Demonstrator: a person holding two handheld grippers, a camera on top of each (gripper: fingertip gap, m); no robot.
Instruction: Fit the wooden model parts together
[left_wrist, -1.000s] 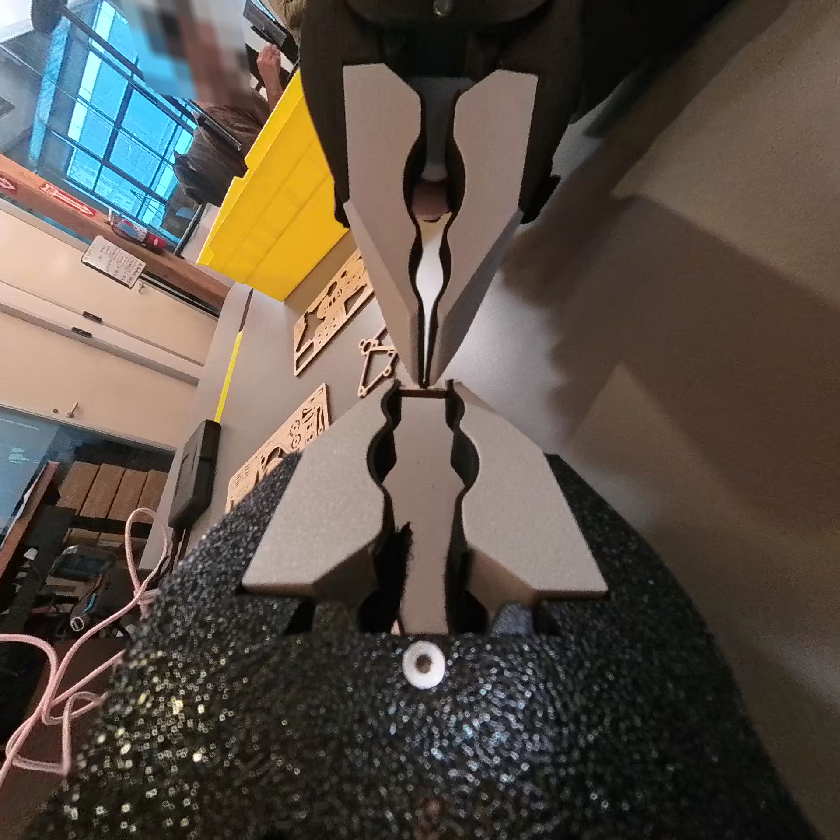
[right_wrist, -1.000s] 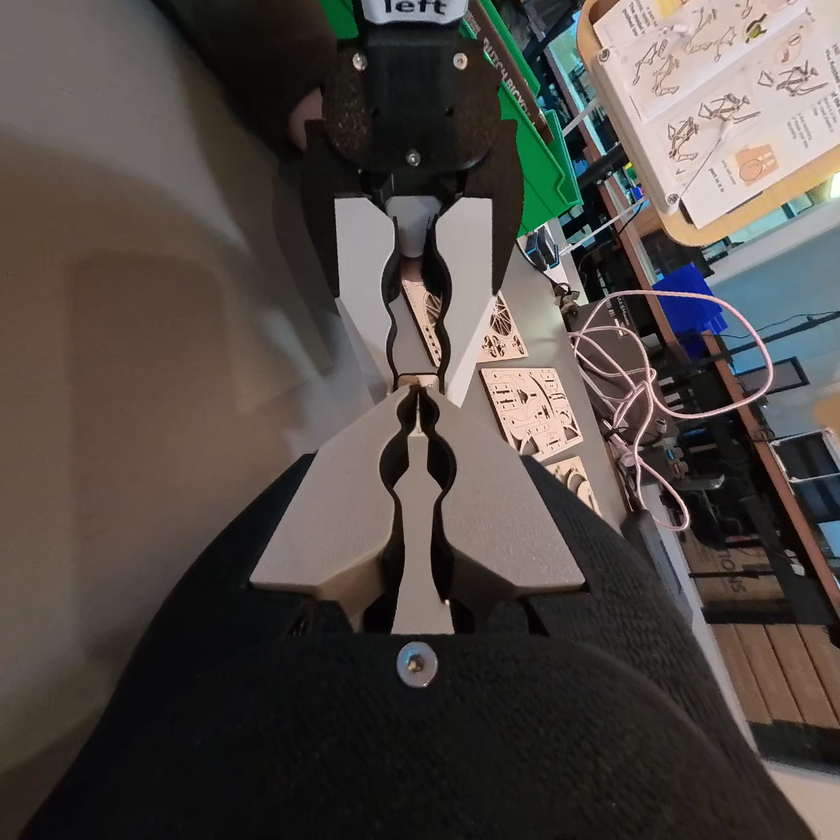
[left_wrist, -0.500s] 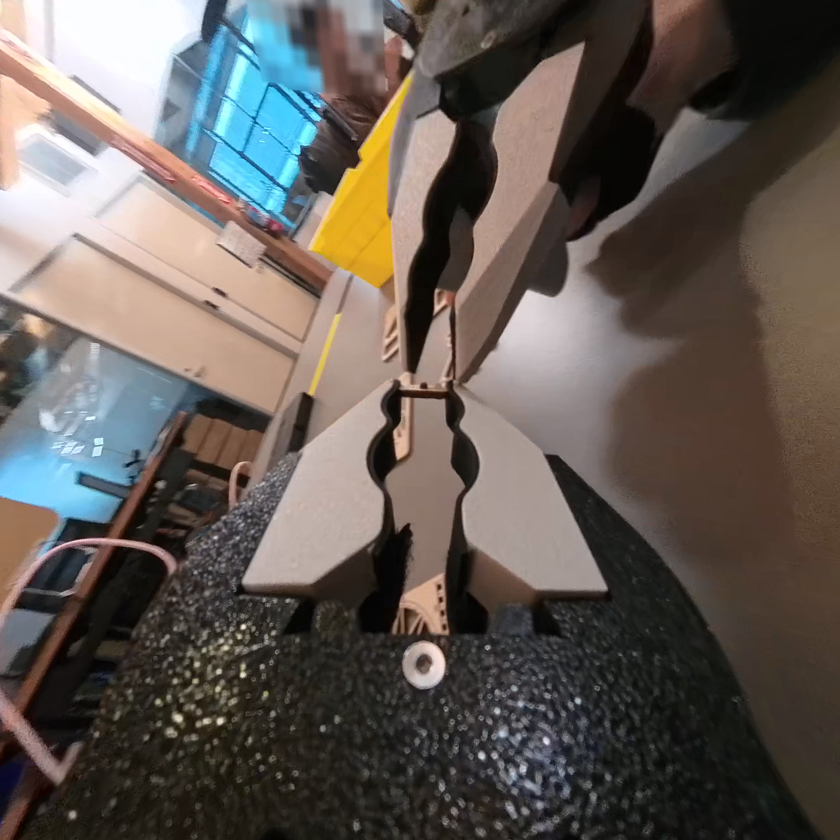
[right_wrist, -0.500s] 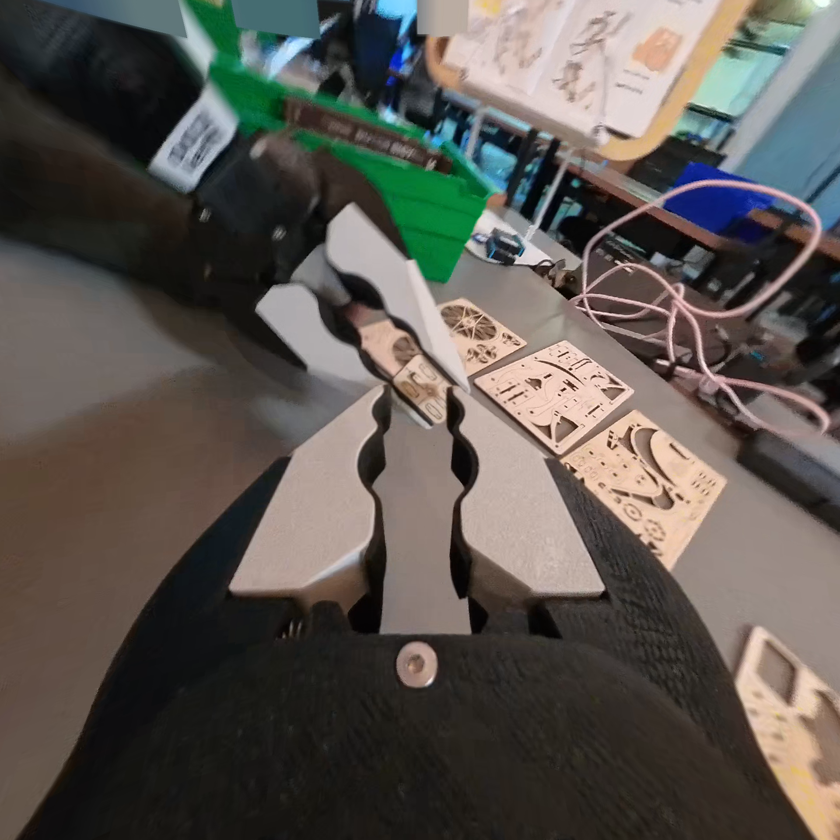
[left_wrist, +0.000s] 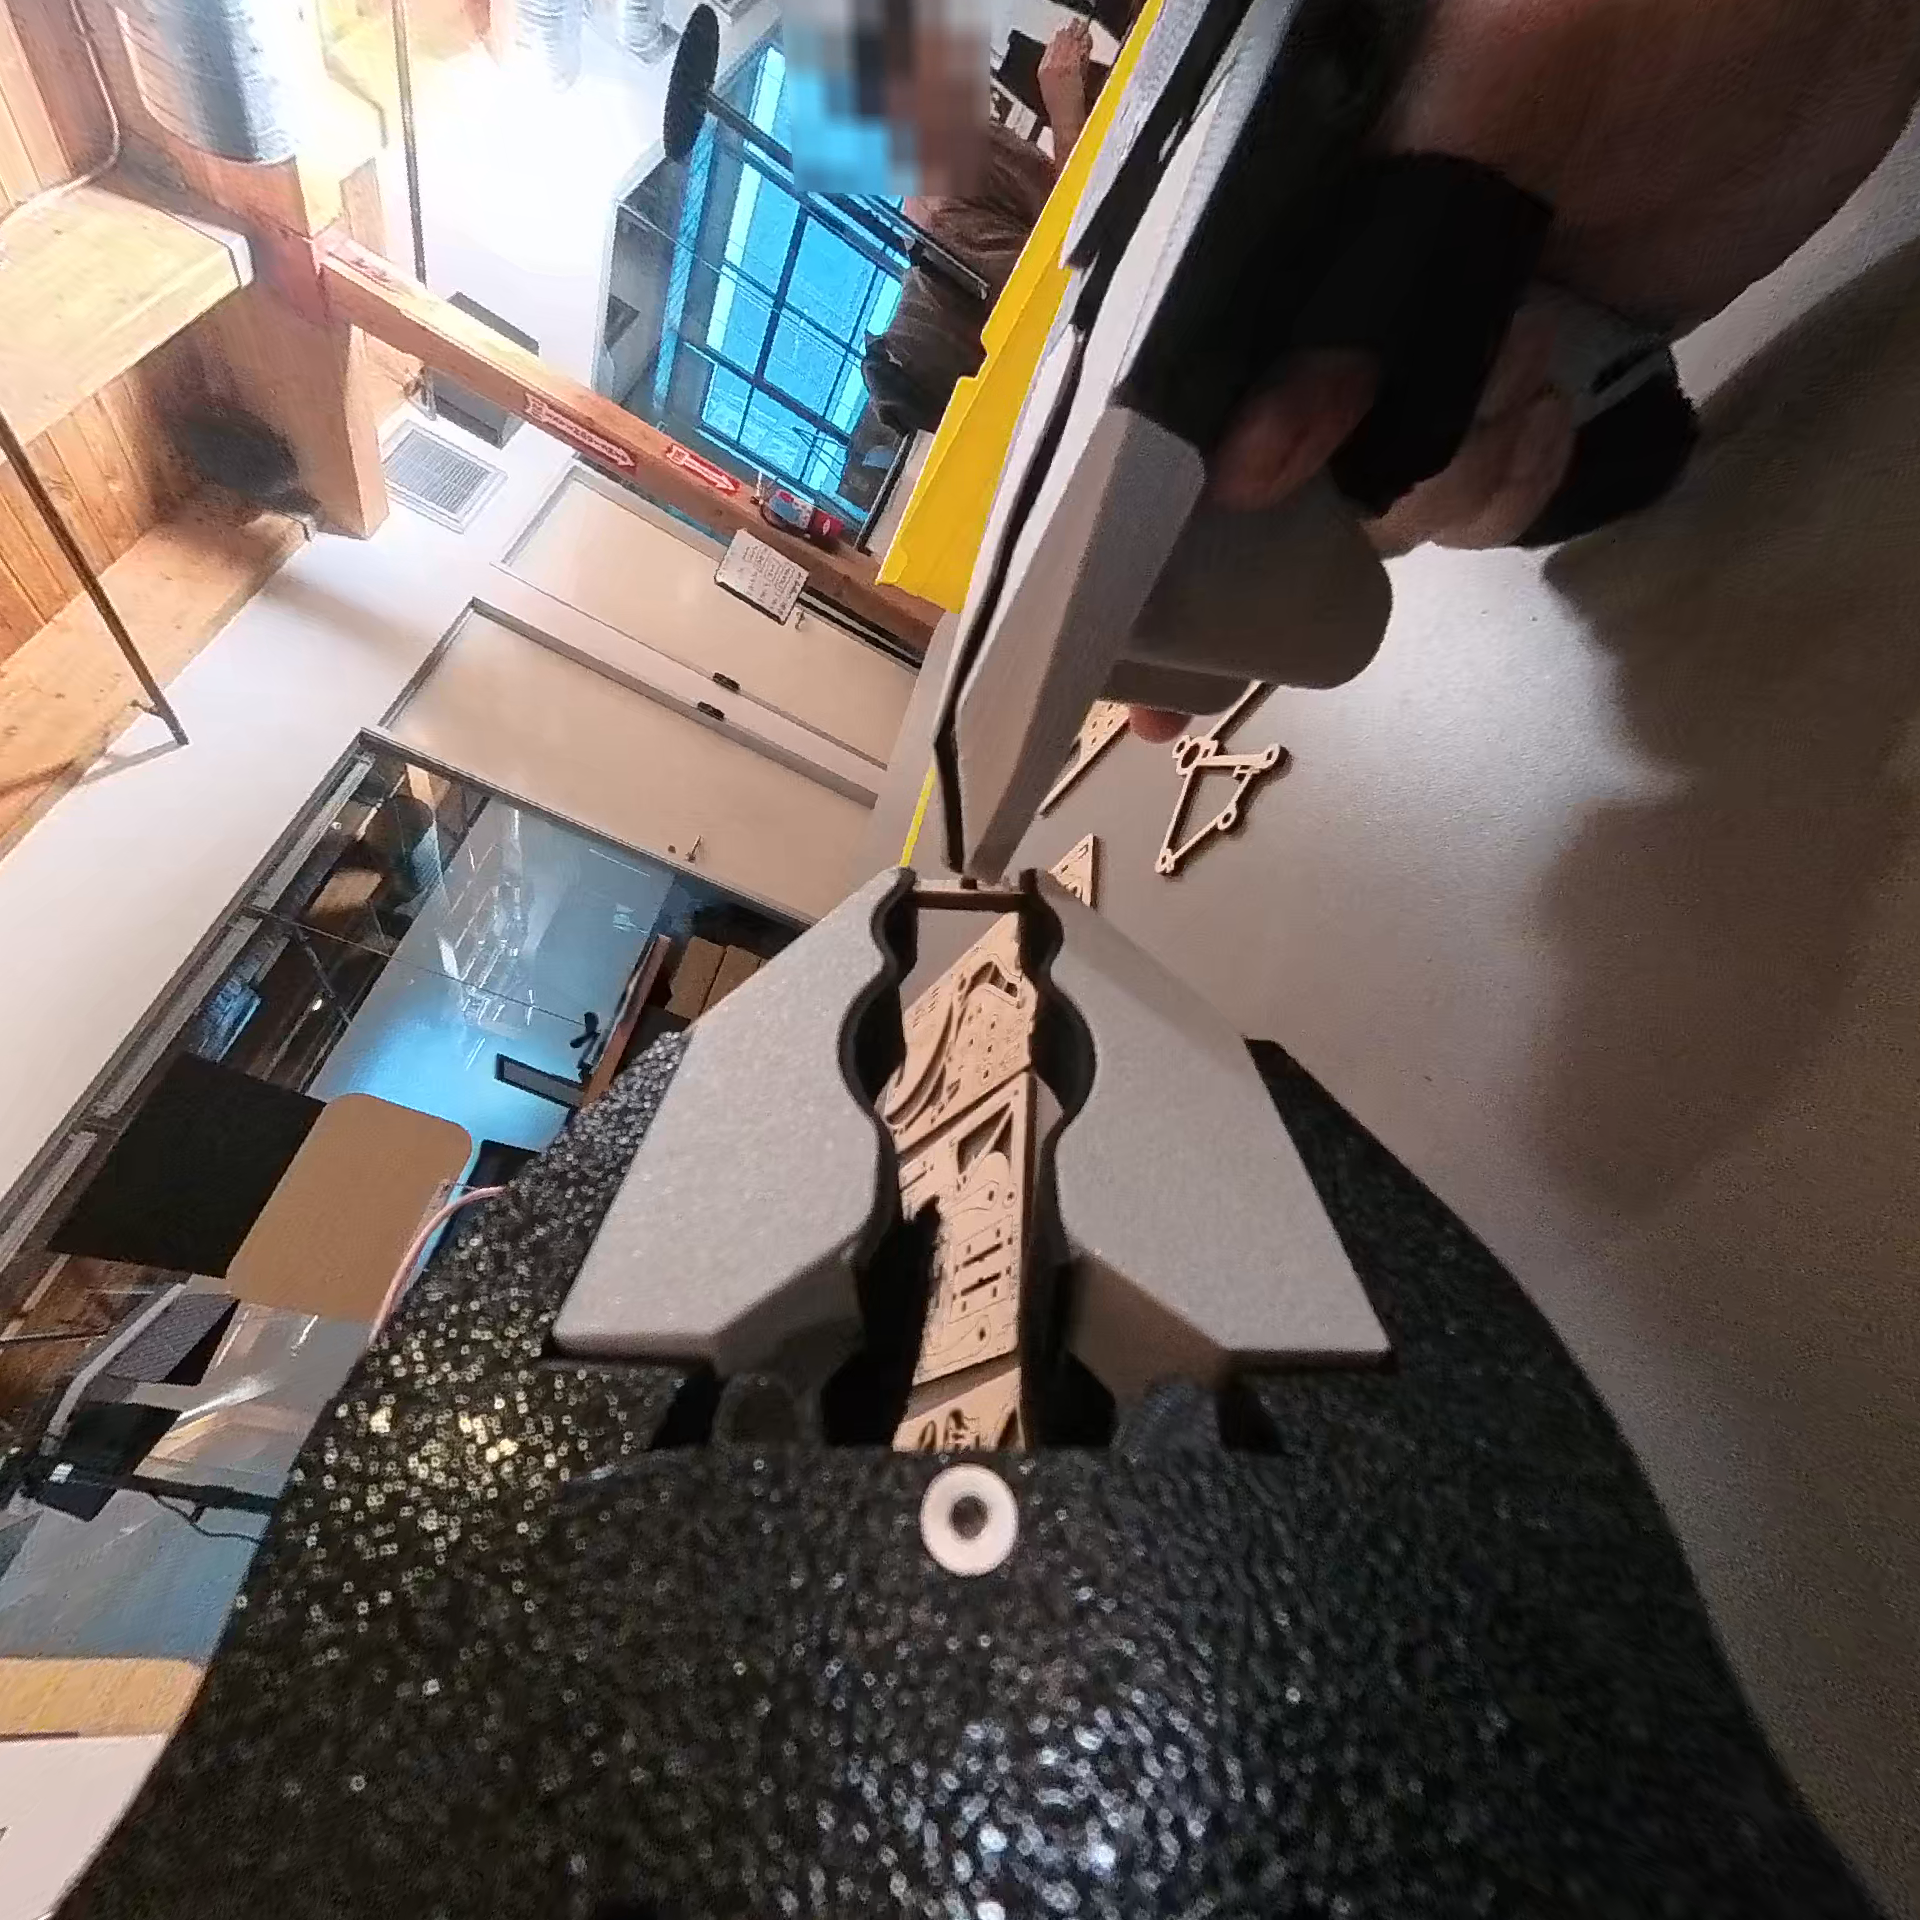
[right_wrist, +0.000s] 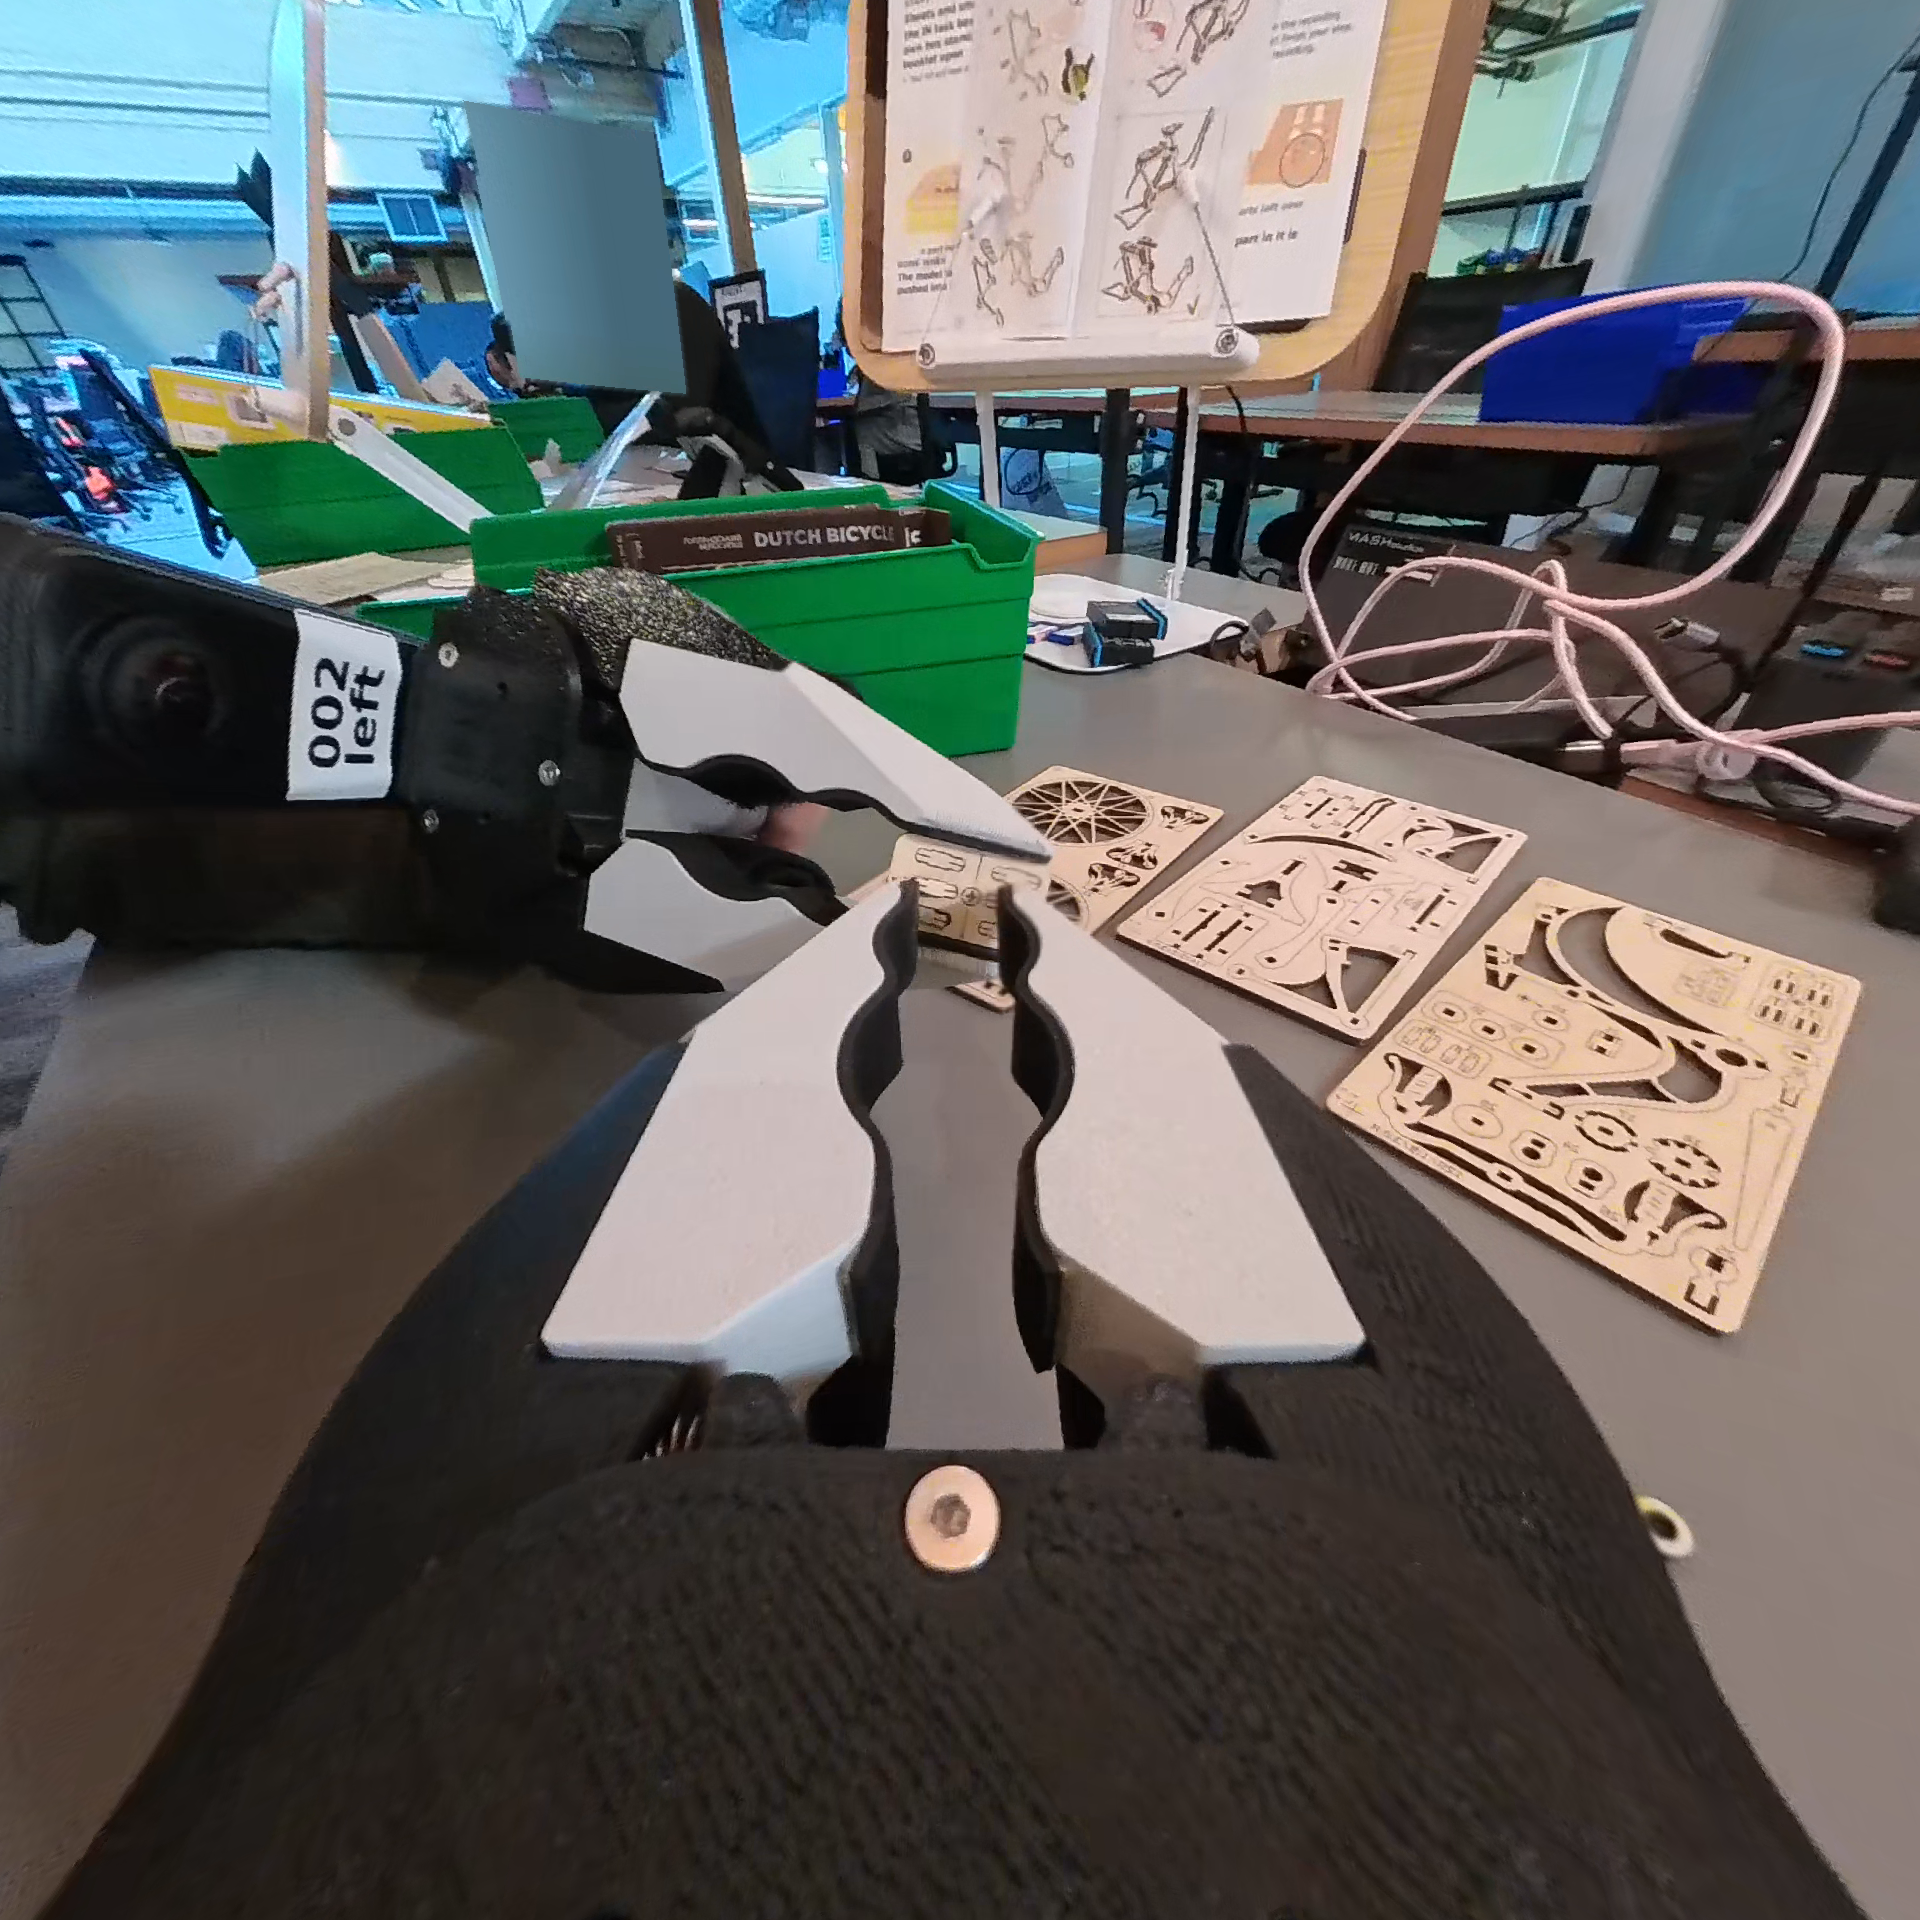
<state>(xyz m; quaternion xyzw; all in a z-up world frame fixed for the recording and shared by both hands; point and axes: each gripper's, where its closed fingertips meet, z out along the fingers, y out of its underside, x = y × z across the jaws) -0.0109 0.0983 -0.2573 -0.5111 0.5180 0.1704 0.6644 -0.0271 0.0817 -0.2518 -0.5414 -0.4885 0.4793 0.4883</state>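
A small pale wooden panel (right_wrist: 951, 896) with cut-out parts is held above the grey table (right_wrist: 312, 1143). My left gripper (left_wrist: 971, 904) is shut on it across its width; in the left wrist view the panel (left_wrist: 977, 891) shows only as a thin dark edge between the fingertips. In the right wrist view the left gripper (right_wrist: 940, 888) comes in from the left. My right gripper (right_wrist: 954, 906) is open, with its tips just in front of the panel. In the left wrist view the right gripper (left_wrist: 966, 857) shows side-on, with its tip at the panel's edge.
Three cut wooden sheets (right_wrist: 1320, 904) lie on the table to the right. A loose wooden frame piece (left_wrist: 1210, 805) lies farther off. A green bin (right_wrist: 831, 644), an instruction stand (right_wrist: 1101, 177) and pink cables (right_wrist: 1558, 582) stand behind. A yellow bin (left_wrist: 997, 416) is at the far side. Left and right tips are no more than a few centimetres apart.
My right gripper has opened from nearly shut at the panel. Both grippers have turned, from facing head-on to meeting at an angle. The left still holds the panel.
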